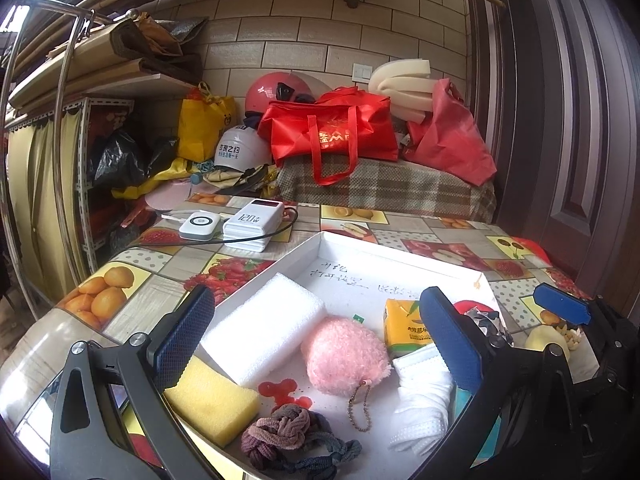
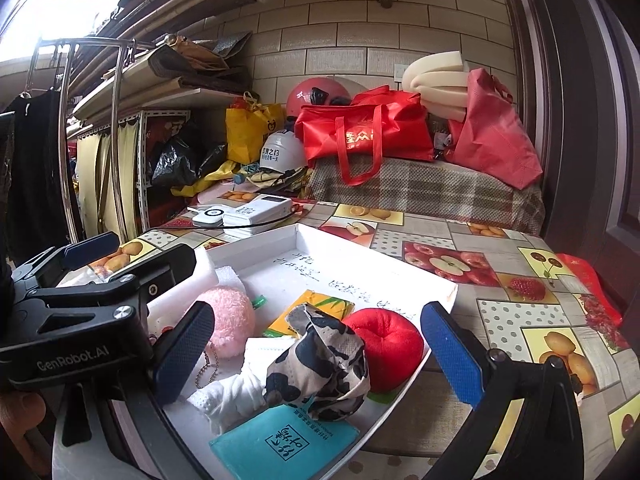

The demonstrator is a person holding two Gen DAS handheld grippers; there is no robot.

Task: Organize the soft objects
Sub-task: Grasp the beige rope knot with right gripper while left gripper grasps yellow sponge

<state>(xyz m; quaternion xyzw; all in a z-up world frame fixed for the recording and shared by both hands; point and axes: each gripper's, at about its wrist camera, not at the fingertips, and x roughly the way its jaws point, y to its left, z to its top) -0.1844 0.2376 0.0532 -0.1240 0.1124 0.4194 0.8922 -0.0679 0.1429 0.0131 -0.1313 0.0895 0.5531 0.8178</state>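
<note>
A white shallow tray (image 1: 400,254) (image 2: 440,286) on the table holds soft things: a white foam block (image 1: 260,328), a yellow sponge (image 1: 212,400), a pink fluffy ball (image 1: 344,356) (image 2: 232,320), a braided hair tie (image 1: 288,434), a white glove (image 1: 424,400) (image 2: 236,396), a yellow tissue pack (image 1: 402,326) (image 2: 316,306), a cow-print cloth (image 2: 320,364), a red plush apple (image 2: 386,346) and a teal tissue pack (image 2: 284,444). My left gripper (image 1: 320,344) is open and empty above the tray's left half. My right gripper (image 2: 320,360) is open and empty around the cow-print cloth and apple.
Two white power banks (image 1: 240,222) with a black cable lie at the table's far left. Behind the fruit-print table stand red bags (image 1: 332,128), helmets (image 1: 240,152) and a plaid-covered bench (image 1: 384,188). A door (image 1: 580,120) is on the right.
</note>
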